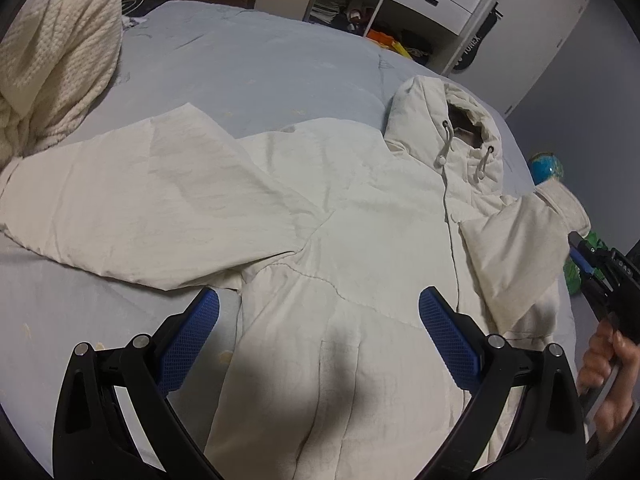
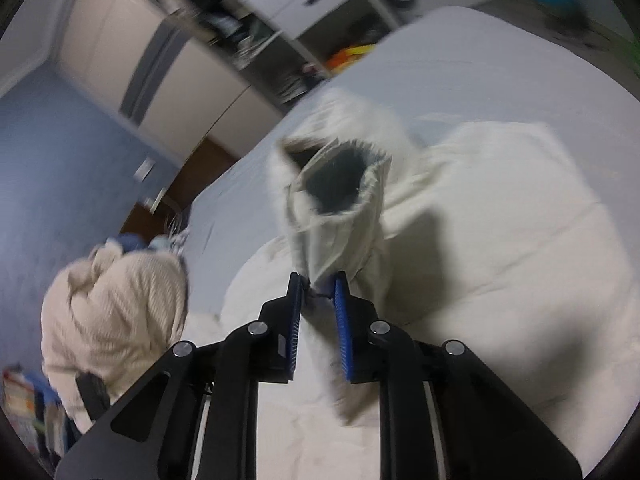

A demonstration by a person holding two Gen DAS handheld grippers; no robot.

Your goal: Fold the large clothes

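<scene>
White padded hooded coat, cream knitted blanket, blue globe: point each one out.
White padded hooded coat [image 1: 360,216], left wrist view, on its chest panel.
Cream knitted blanket [image 1: 52,64], left wrist view, on its bunched middle.
Blue globe [image 1: 546,168], left wrist view, on its sphere.

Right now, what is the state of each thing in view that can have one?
Jacket: spread flat on the bed, front up.
Right sleeve: lifted, cuff pinched.
Left sleeve: stretched out flat.
Hood: lying open.
Right claw: shut on the cuff.
Left claw: open, empty.
</scene>
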